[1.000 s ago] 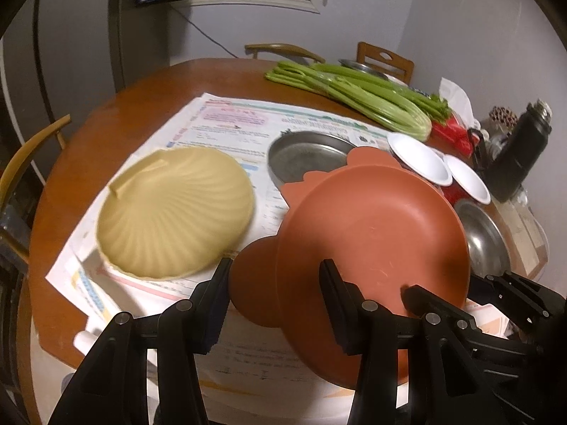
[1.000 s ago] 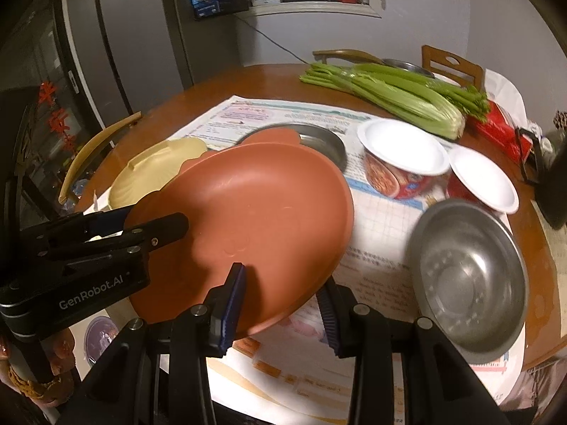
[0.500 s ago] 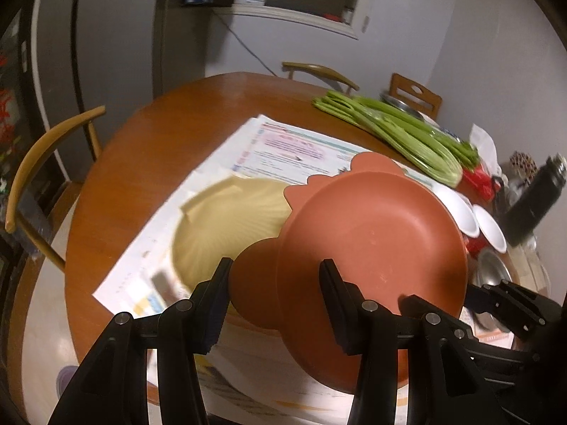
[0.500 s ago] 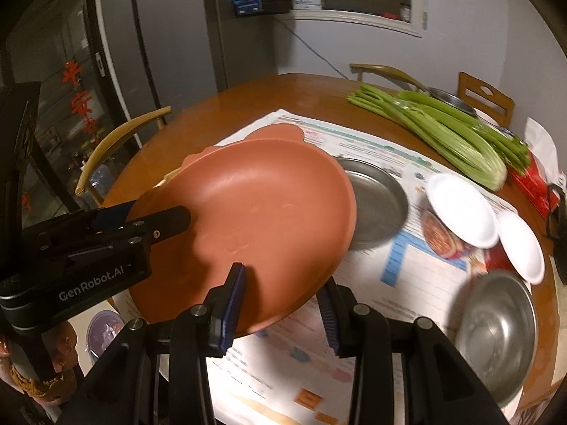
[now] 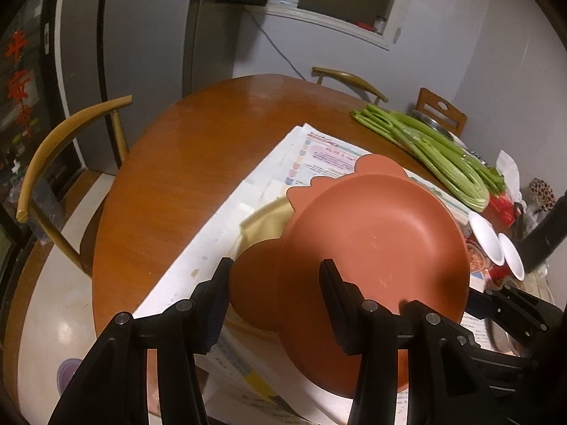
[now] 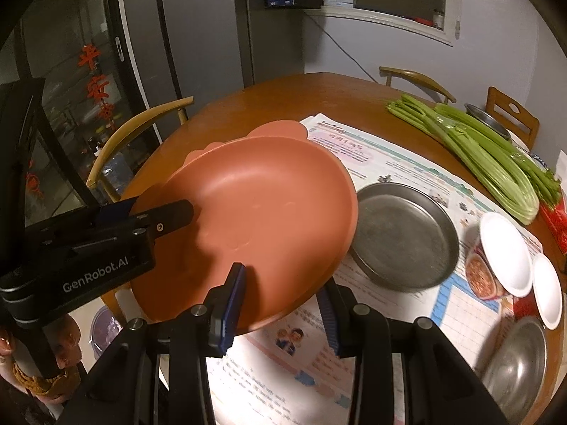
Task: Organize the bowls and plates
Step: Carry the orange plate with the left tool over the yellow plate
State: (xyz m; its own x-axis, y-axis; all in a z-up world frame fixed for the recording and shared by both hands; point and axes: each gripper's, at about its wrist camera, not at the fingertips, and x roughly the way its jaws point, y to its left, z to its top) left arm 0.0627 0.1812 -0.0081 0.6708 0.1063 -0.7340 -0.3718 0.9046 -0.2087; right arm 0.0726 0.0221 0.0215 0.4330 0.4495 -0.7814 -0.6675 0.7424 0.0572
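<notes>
A terracotta plate (image 5: 372, 241) with ear-shaped tabs is held in the air over the table. My left gripper (image 5: 273, 294) is shut on its near tab. My right gripper (image 6: 283, 297) is shut on its rim, and the plate (image 6: 262, 219) fills the middle of the right wrist view. Under the plate, an edge of the tan shell-shaped plate (image 5: 265, 219) shows on the newspaper. A round metal pan (image 6: 404, 237) lies to the right of the held plate. A steel bowl (image 6: 514, 361) sits at the lower right.
Newspaper (image 6: 400, 163) covers the round wooden table (image 5: 198, 148). Celery stalks (image 6: 489, 152) lie at the back right. Two white-lidded cups (image 6: 503, 258) stand by the pan. Wooden chairs (image 5: 60, 148) ring the table. A fridge (image 5: 141, 24) stands behind.
Both grippers have lifted the terracotta plate and carried it left, so that it now hangs over the tan shell plate and hides most of it.
</notes>
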